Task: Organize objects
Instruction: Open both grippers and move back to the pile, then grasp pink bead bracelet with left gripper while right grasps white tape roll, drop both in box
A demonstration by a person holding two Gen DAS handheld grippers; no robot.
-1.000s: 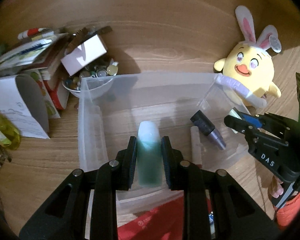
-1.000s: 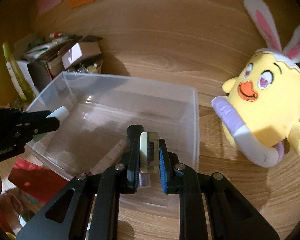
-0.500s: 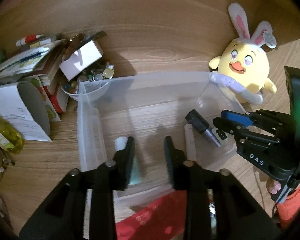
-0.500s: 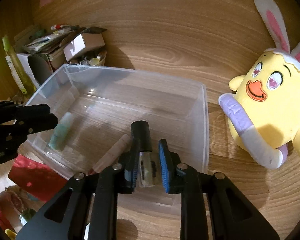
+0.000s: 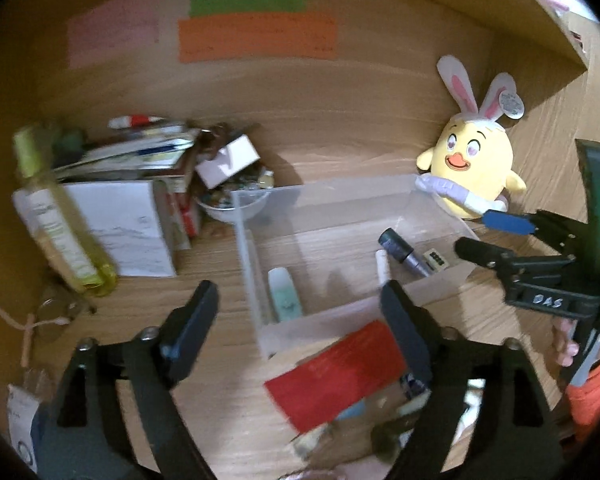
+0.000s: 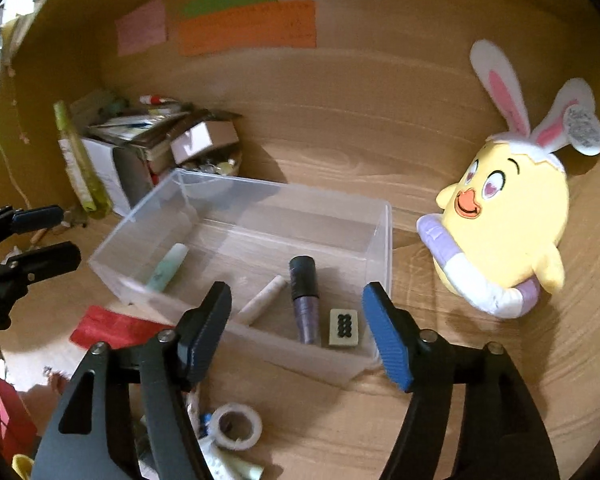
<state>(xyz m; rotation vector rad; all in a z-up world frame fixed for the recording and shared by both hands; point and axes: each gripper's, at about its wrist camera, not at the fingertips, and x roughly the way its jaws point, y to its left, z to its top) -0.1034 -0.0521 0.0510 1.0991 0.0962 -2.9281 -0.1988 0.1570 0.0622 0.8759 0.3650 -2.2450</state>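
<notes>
A clear plastic bin stands on the wooden desk. Inside lie a mint-green tube, a white stick, a purple bottle with a black cap and a small tile with black dots. My left gripper is open and empty, held back above the bin's near side. My right gripper is open and empty above the bin's near wall.
A yellow chick plush with bunny ears sits right of the bin. Books, boxes, a bowl of small items and a yellow bottle crowd the left. A red card and a tape roll lie in front.
Both grippers have opened wide and pulled back. The left one let go of the mint-green tube and the right one let go of the dotted tile; both now lie in the bin.
</notes>
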